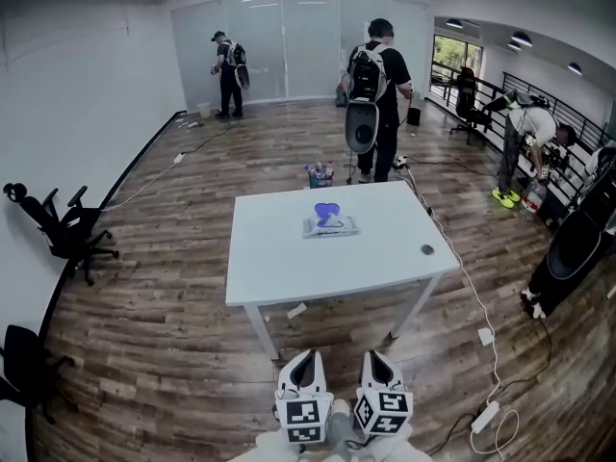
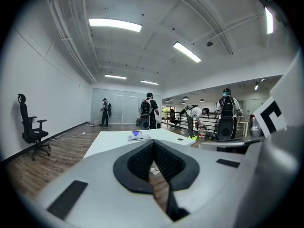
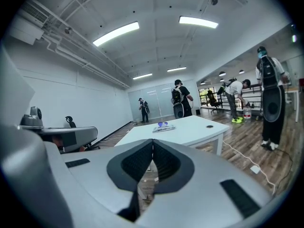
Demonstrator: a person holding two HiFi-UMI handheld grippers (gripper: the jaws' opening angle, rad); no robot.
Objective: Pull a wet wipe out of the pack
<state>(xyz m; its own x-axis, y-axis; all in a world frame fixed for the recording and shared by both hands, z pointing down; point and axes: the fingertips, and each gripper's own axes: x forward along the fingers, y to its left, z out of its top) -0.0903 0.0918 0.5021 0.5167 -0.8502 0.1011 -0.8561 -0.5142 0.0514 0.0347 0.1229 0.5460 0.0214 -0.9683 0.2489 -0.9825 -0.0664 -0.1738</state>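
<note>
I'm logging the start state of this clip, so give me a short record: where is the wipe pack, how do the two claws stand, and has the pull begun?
pack: wet wipe pack near the middle of the white table
pack top: blue flap standing up
left claw: shut, empty, short of the table's near edge
right claw: shut, empty, beside the left claw
contact: none, both claws are well apart from the pack
also on table: small dark round spot near the right edge
stage: pull not yet begun
</note>
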